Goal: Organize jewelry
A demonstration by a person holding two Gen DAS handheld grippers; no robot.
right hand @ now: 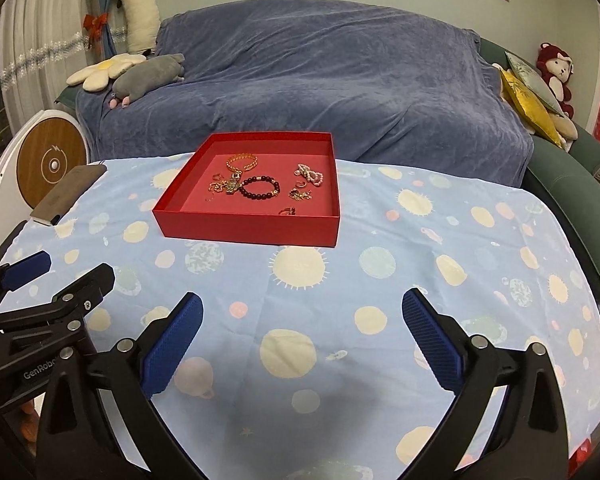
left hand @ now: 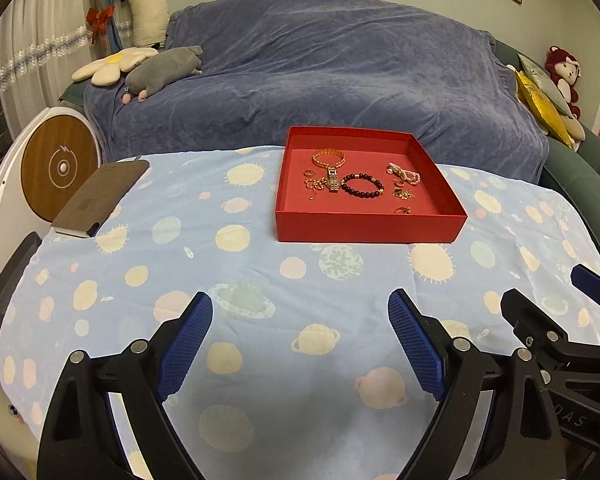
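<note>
Jewelry (left hand: 342, 178) lies loose in a red tray (left hand: 370, 226) on the cloth-covered worktop (left hand: 236, 280), well ahead of both grippers, left gripper (left hand: 300, 340) and right gripper (right hand: 302, 338) alike hovering with fingers spread wide and empty, neither clearly nearer.

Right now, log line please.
left hand-held gripper open | right hand-held gripper open | jewelry in red tray

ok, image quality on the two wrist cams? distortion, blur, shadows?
Left wrist: strong fisheye bowing, dark corner vignette; red tray and jewelry sharp, soft shadow under the open left hand-held gripper. Right wrist: same bowing and vignette, dim warm light, no glare; tray in focus, right hand-held gripper open.
</note>
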